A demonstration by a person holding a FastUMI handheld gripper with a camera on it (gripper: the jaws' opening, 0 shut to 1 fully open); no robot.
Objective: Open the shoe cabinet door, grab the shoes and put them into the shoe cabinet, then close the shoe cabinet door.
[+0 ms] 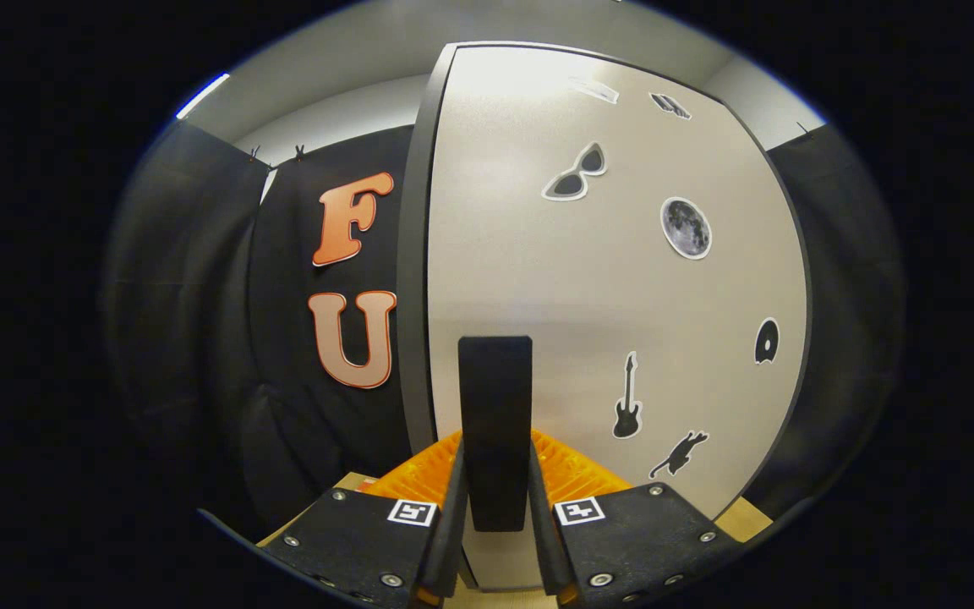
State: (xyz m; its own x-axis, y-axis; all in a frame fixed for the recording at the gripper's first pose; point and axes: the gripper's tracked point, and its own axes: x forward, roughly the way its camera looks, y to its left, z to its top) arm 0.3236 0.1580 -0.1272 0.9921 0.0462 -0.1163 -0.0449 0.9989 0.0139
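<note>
The shoe cabinet door (605,279) is a pale panel with a dark rim, and it stands close in front of me. Several small stickers dot its right half. A black upright handle (495,389) is fixed low on the door. My gripper (495,461) is at that handle. One finger lies along each side of the bar, and both fingers (451,499) press against it. I cannot tell whether the door is ajar. The dark left edge (413,296) of the door or cabinet runs top to bottom just left of the handle.
Black booth cloth (199,321) hangs left of the cabinet and more of it (842,279) hangs to the right. A tan wooden surface (745,518) shows beneath the door's lower right corner. A pale wall and ceiling (352,93) rise above.
</note>
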